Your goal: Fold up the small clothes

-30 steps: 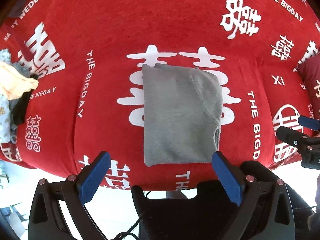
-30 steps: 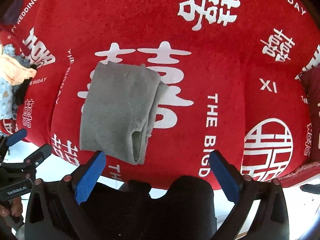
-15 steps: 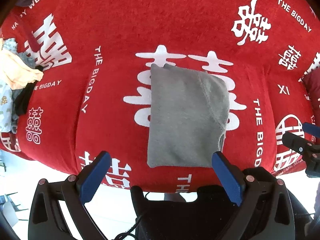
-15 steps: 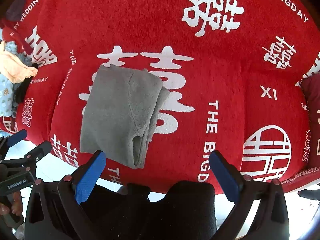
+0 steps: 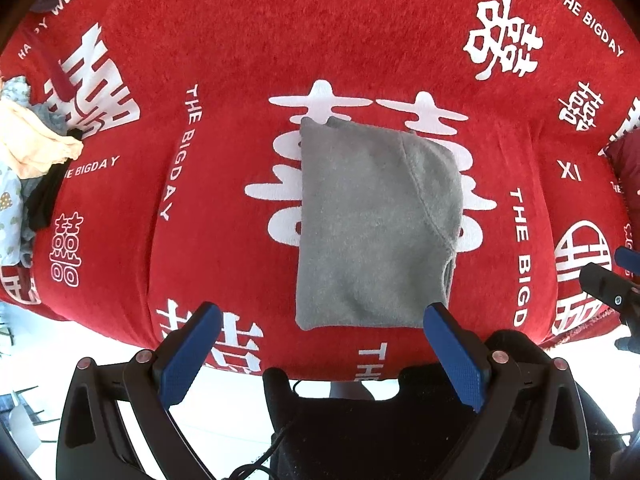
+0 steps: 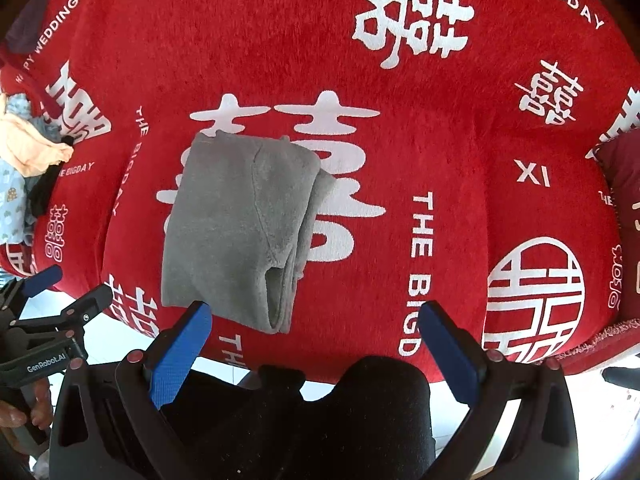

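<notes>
A grey fleece garment (image 5: 372, 228) lies folded into a rough rectangle on the red cover; it also shows in the right wrist view (image 6: 240, 232), with layered edges on its right side. My left gripper (image 5: 320, 320) is open and empty, held just short of the garment's near edge. My right gripper (image 6: 316, 318) is open and empty, near the garment's near right corner. The left gripper shows at the left edge of the right wrist view (image 6: 52, 292). The right gripper shows at the right edge of the left wrist view (image 5: 616, 276).
A red cover (image 5: 360, 40) with white lettering spans the surface. A pile of other clothes (image 5: 28, 168), peach, pale printed and black, lies at the far left, also in the right wrist view (image 6: 24, 168). A dark red cushion (image 6: 624, 184) sits at the right.
Both grippers have drifted slightly back and left, so the garment sits a little further right in each view. Both stay open and the garment has not moved.
</notes>
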Demonstrator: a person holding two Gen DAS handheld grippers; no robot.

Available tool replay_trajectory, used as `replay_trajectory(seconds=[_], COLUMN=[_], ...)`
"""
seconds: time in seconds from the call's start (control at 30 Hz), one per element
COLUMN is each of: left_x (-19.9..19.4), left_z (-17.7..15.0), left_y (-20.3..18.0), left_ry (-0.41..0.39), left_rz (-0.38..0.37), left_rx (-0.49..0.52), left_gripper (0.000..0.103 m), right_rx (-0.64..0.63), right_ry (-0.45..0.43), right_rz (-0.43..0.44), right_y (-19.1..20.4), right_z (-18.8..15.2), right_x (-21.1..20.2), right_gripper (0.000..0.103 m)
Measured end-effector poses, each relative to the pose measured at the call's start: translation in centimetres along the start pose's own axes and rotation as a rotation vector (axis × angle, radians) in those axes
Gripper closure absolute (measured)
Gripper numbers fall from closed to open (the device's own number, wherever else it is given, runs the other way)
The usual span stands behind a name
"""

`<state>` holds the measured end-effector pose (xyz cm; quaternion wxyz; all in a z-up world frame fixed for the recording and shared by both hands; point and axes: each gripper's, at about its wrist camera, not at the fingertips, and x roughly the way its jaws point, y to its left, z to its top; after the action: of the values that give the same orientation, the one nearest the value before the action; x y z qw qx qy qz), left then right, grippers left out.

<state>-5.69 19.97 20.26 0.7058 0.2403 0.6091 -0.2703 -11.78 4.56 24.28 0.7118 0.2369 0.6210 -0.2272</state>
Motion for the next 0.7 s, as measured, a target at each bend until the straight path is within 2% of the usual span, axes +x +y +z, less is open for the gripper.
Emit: replay_trajectory(seconds=[0.33,0.7], left_x=[0.4,0.8], left_z=[0.0,0.6], left_y=[0.8,1.1], left_ry=[0.008,-0.013], left_rz=[-0.01,0.033], left_rx=[0.021,0.076], left_gripper=[0.002,0.002], right_rx=[0.027,0.068], right_ry=[0.006,0.011], right_rz=[0.003,0.0], right_y=[0.7,2.0], right_z=[-0.2,-0.5], right_x=[0.4,1.3], right_gripper=[0.0,0.0])
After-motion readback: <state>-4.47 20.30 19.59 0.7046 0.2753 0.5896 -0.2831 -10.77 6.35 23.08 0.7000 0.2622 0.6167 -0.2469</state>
